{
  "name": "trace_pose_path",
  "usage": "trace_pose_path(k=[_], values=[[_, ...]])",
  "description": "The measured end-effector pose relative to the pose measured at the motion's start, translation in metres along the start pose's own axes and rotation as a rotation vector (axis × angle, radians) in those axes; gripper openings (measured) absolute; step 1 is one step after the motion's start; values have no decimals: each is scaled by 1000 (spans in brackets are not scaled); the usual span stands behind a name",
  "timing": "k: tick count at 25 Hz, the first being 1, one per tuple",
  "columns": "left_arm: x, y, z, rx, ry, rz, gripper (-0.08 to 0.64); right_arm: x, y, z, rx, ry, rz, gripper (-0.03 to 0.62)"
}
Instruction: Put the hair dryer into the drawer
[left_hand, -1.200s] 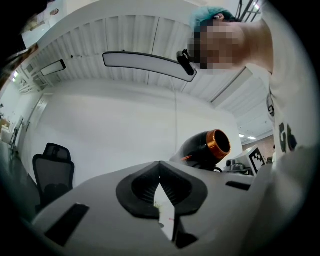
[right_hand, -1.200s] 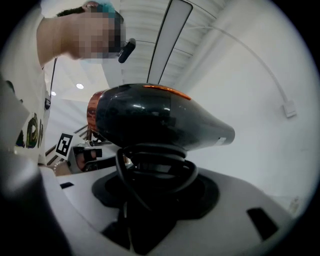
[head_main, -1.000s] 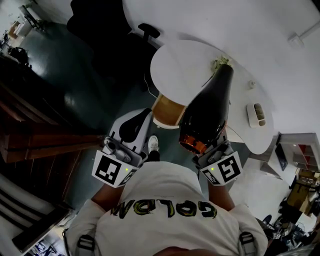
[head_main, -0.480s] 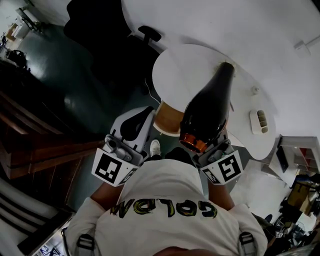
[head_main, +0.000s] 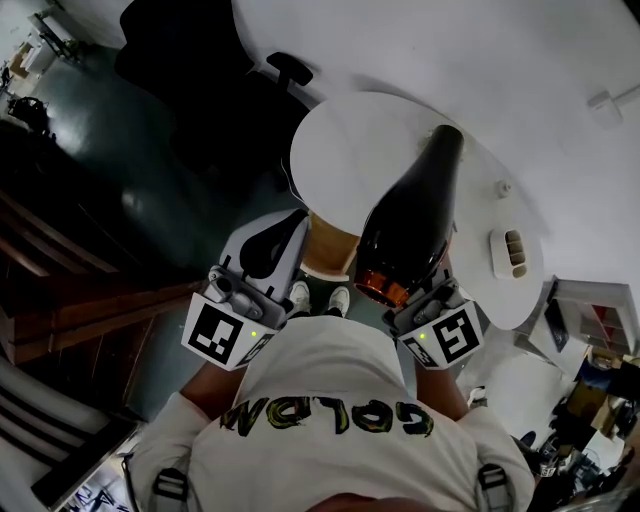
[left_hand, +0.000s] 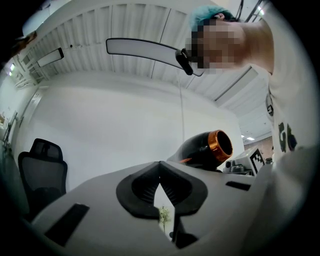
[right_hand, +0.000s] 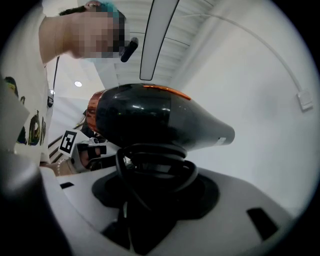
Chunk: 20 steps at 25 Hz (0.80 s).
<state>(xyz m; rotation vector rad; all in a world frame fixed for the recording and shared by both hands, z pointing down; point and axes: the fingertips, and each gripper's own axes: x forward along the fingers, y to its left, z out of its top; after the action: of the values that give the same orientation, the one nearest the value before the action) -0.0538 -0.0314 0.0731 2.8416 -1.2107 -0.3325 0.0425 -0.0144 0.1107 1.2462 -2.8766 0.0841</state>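
While the right tool (right_hand: 150, 187) clamps the hair dryer (right_hand: 155, 120) at its cord-wrapped handle and the left tool (left_hand: 160, 185) sits closed, empty, the heavy barrel could pivot loose.

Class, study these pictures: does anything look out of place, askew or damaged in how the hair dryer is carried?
Nothing looks damaged or spilled. One oddity: the right claw grips the hair dryer from below, with its black cord bunched in loops at the jaws.

Hair dryer (head_main: 410, 235) frame centre, between jaws of right gripper (head_main: 418, 298), above round table (head_main: 345, 150). Left gripper (head_main: 280, 230) beside it, centre-left. Office chair (head_main: 285, 70) upper left, beyond table.
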Motion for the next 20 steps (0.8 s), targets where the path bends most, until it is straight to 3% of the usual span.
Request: trace_pose_path(k=[9,20], values=[[5,11,-29,-24,57,14,11,7,-6,-27,31,53,36,249],[-7,21,-94,-90,163,15,11,10,15,-103,96,202,117,249]])
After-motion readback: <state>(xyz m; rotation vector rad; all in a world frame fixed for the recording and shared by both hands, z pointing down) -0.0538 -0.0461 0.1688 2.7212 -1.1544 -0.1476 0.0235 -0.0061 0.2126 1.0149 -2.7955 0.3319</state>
